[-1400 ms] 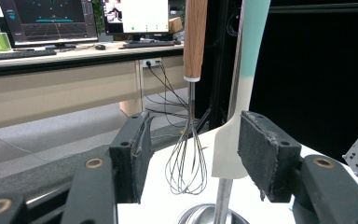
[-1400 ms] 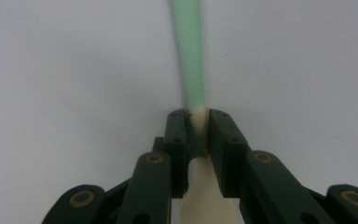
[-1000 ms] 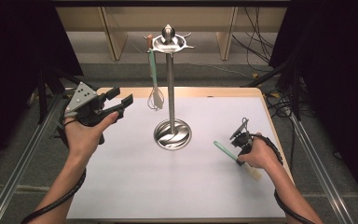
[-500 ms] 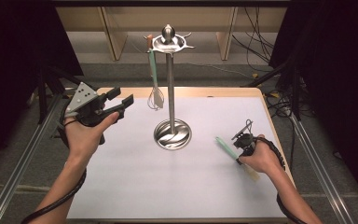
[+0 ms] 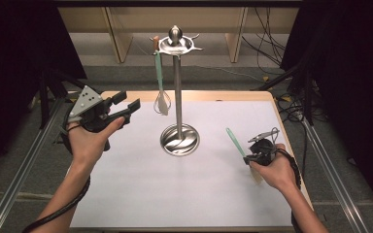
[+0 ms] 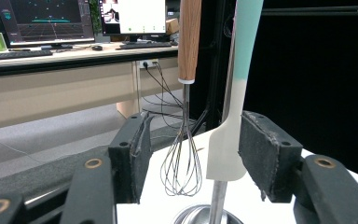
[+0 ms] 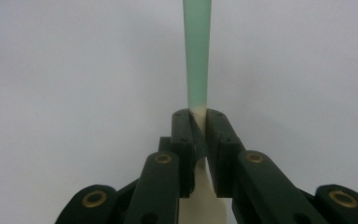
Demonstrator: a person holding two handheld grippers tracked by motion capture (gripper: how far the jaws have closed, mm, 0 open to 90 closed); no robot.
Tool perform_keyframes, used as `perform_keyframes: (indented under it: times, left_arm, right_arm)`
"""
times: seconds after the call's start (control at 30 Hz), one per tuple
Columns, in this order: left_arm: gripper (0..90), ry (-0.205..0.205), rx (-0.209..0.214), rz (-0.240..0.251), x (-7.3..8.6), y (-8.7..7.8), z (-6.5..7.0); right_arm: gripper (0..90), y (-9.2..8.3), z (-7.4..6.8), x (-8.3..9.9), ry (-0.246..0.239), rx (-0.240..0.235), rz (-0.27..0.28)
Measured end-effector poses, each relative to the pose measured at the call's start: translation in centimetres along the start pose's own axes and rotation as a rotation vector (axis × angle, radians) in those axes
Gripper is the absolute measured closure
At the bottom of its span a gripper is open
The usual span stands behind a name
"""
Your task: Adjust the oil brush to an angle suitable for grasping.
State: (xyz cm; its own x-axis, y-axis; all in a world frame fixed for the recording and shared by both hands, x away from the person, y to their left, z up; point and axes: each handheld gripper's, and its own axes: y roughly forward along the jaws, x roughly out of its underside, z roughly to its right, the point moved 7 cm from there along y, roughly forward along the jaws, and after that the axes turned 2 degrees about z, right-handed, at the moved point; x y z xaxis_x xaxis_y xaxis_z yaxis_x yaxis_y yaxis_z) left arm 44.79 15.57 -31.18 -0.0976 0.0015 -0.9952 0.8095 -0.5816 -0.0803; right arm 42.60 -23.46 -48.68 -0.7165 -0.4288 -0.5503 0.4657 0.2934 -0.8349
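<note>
Spatula [image 7: 198,56] in right gripper [image 7: 199,122]

High view: even overhead light, white tabletop [image 5: 175,194] bright but not blown out, dark surrounds both sides, soft short shadows under the hands, glare on the steel stand base [image 5: 179,141]. Left gripper view: sharp in the middle, background desk and monitors slightly soft, right half black. Right gripper view: flat light, low contrast, green spatula handle [image 7: 197,56] soft, near jaws blurry.
</note>
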Motion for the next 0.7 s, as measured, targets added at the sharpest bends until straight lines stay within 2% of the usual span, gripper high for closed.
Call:
perform_keyframes:
  times: [0.03, 0.07, 0.17, 0.2, 0.23, 0.3, 0.4, 0.47, 0.53, 0.57, 0.6, 0.63, 0.67, 0.7]
  left_arm:
    - [42.9, -0.001, 0.001, 0.0, 0.0, 0.0, 0.0]
    - [42.9, -0.002, 0.002, 0.001, 0.0, 0.0, 0.0]
    - [42.6, -0.002, 0.003, 0.002, -0.1, -0.1, 0.0]
    - [42.5, 0.002, 0.004, 0.003, -0.1, -0.1, 0.0]
    - [42.5, 0.003, 0.007, 0.008, -0.2, 0.0, -0.1]
    - [42.4, 0.002, 0.007, 0.014, -0.3, 0.0, -0.1]
    - [42.3, 0.005, 0.011, 0.014, -0.3, 0.0, -0.1]
    - [42.3, 0.005, 0.01, 0.013, -0.3, 0.1, -0.1]
    - [42.2, 0.008, 0.011, 0.013, -0.3, 0.0, -0.1]
    - [42.3, 0.009, 0.011, 0.012, -0.3, 0.0, 0.0]
    - [42.2, 0.009, 0.013, 0.012, -0.3, 0.0, 0.1]
    - [42.2, 0.007, 0.014, 0.013, -0.3, 0.0, 0.1]
    - [42.2, 0.008, 0.011, 0.013, -0.3, 0.0, 0.1]
    - [42.2, 0.009, 0.011, 0.014, -0.3, 0.0, 0.2]
  right_arm:
    - [83.1, -0.2, -0.2, -0.1, 0.013, 0.002, 0.018]
    - [83.1, -0.4, -0.3, -0.2, 0.002, 0.003, 0.049]
    - [83.1, -0.8, -0.8, -0.4, 0.03, 0.002, 0.129]
    - [83.1, -1.2, -0.8, -0.4, 0.002, -0.001, 0.125]
    - [83.1, -1.3, -0.9, -0.4, 0.002, -0.002, 0.141]
    - [83.1, -1.8, -1.3, -0.5, 0.029, 0.003, 0.159]
    - [83.1, -2.7, -1.7, -0.6, 0.028, 0.005, 0.193]
    - [83.1, -3.2, -2.3, -0.8, 0.06, 0.001, 0.226]
    - [83.1, -3.7, -2.5, -0.9, 0.049, 0.002, 0.237]
    - [83.1, -3.8, -2.4, -1.1, 0.021, 0.007, 0.267]
    - [83.1, -4.0, -2.7, -1.1, 0.041, 0.001, 0.269]
    - [83.1, -4.2, -2.8, -1.1, 0.041, -0.001, 0.272]
    - [83.1, -4.3, -2.7, -1.2, 0.002, -0.01, 0.286]
    - [83.0, -4.4, -2.9, -1.2, 0.025, -0.001, 0.295]
